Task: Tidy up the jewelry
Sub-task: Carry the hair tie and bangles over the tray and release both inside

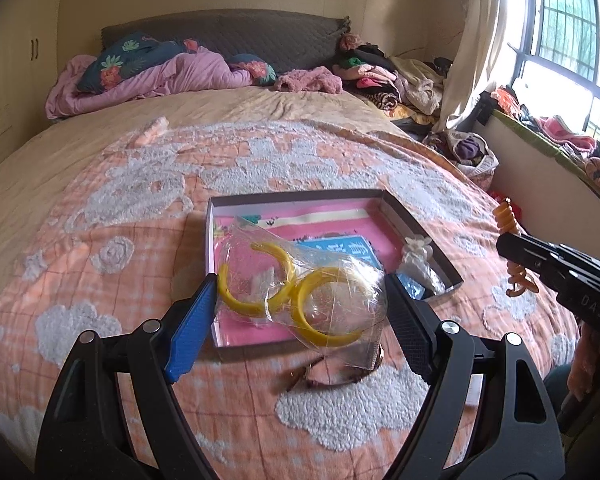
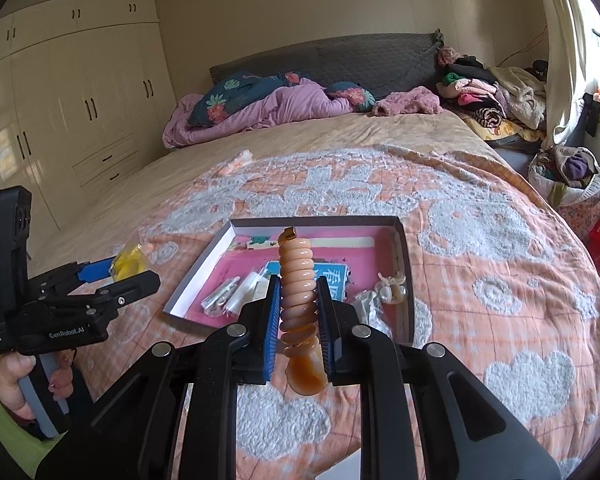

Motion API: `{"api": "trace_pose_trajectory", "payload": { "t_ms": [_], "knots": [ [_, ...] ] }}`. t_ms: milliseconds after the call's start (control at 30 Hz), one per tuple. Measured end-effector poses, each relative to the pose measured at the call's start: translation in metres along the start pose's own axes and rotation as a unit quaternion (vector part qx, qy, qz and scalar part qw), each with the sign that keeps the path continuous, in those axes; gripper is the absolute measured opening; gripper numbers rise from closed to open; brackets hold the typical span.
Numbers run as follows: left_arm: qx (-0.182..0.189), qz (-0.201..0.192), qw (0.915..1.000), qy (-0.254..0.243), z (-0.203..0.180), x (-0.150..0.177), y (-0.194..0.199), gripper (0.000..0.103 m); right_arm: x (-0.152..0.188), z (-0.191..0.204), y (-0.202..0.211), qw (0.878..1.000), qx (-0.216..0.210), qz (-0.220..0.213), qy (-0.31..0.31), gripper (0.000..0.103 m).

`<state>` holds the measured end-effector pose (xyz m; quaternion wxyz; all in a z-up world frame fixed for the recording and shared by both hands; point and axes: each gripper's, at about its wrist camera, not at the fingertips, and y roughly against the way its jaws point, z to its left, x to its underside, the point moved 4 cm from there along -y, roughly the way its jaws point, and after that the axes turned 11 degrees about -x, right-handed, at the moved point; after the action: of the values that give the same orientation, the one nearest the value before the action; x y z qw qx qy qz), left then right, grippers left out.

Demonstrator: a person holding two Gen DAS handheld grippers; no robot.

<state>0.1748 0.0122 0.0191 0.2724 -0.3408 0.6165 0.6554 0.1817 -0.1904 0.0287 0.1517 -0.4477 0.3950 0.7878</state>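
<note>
Left gripper (image 1: 300, 300) clamps a clear bag (image 1: 300, 280) of seemingly 2 yellow bangles; right gripper (image 2: 299, 300), frame centre, pinches an orange spiral band (image 2: 297, 280)

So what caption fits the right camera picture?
Right gripper clamps an orange spiral hair tie above the open box.

Glossy clear plastic bag (image 1: 300, 280), smooth yellow plastic bangles (image 1: 328, 332), tufted cloth bedspread (image 1: 100, 216).
</note>
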Motion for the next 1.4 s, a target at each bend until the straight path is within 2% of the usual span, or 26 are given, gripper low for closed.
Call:
{"api": "trace_pose_trajectory", "payload": {
  "t_ms": [233,600,1400],
  "knots": [
    [-0.004,-0.003,0.9999,0.010,0.005,-0.013,-0.010,0.073,-0.015,-0.007,-0.010,1.000,0.003,-0.005,-0.002,0.017],
    [-0.012,0.017,0.9997,0.011,0.007,-0.018,-0.037,0.073,-0.022,-0.020,-0.031,1.000,0.001,0.002,-0.014,0.017],
    [-0.017,0.076,0.9970,0.000,-0.001,0.001,-0.096,0.074,0.011,-0.061,-0.111,0.995,0.027,0.082,-0.045,0.017]
  ]
}}
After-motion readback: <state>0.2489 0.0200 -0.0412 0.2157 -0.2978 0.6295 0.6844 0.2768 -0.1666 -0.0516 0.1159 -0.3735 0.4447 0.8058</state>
